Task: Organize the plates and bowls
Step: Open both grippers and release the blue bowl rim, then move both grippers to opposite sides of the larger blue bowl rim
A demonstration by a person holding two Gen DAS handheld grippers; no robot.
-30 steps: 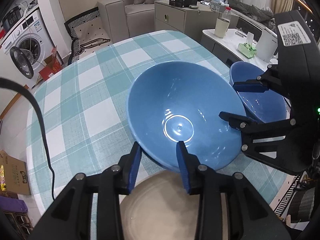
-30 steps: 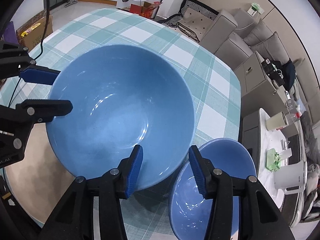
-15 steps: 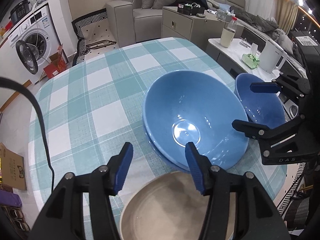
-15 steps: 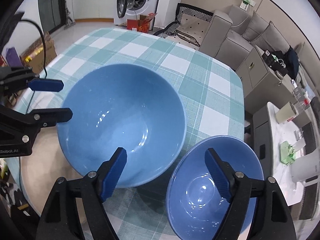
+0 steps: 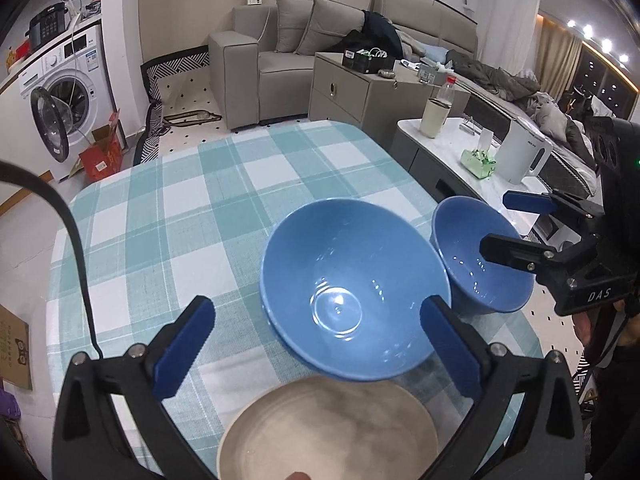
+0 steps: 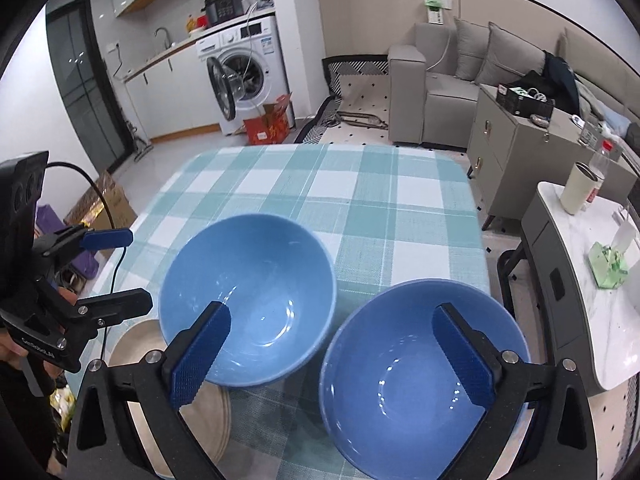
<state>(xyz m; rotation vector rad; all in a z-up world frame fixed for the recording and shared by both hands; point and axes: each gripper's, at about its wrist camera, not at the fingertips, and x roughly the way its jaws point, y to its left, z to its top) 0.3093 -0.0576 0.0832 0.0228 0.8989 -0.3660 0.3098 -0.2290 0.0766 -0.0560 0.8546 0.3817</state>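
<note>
A large blue bowl (image 5: pixel 352 300) (image 6: pixel 248 300) rests on the checked tablecloth (image 5: pixel 160 220), seemingly nested in a like bowl whose rim shows beneath. A second blue bowl (image 5: pixel 476 264) (image 6: pixel 420 380) stands just to its right. A beige plate (image 5: pixel 328 428) (image 6: pixel 136 344) lies at the near edge, partly under the large bowl. My left gripper (image 5: pixel 316 320) (image 6: pixel 130 270) hovers above the large bowl's near rim, jaws opening wide and touching nothing. My right gripper (image 6: pixel 330 320) (image 5: pixel 504 222) hangs over the gap between the two bowls, jaws also opening, gripping nothing.
A black cable (image 5: pixel 80 260) trails over the table's left side. Right of the table stands a low white counter (image 6: pixel 580 280) with a kettle (image 5: pixel 524 156), a cup and a green packet. The far half of the cloth is bare. Sofa, cabinet and washing machine stand beyond.
Both grippers let go of the large bowl's rim and spread their jaws wide. Both drew back and rose; the right one swung toward the second bowl. The large bowl now sits flat.
</note>
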